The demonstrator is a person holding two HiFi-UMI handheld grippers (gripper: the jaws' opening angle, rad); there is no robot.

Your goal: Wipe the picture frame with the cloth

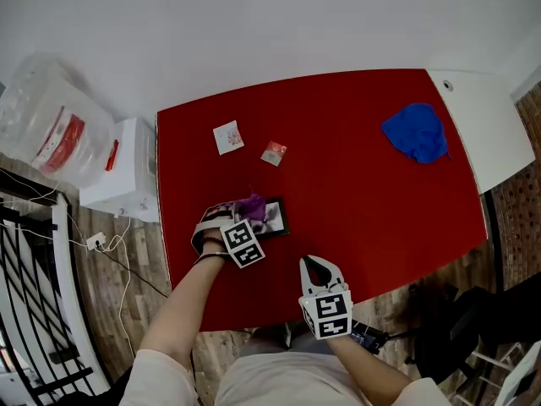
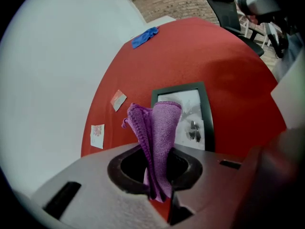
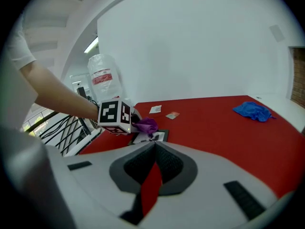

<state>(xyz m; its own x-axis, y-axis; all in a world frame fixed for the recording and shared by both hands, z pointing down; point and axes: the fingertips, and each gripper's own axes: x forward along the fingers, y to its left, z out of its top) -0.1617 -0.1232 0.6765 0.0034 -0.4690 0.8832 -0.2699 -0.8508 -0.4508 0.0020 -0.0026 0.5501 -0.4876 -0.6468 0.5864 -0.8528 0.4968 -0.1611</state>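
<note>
A: Which way does the picture frame lie?

B: Flat on the red tabletop, just ahead of the left tool, long side running away from it. That tool pinches the purple cloth over its near end. The right tool, pressed together and empty, sits well apart.

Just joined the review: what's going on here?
A person works two handheld grippers over a red table. The left gripper is shut on a purple cloth, held over the black picture frame lying flat. The right gripper hangs near the table's front edge, jaws together, holding nothing. A blue cloth lies far right.
</note>
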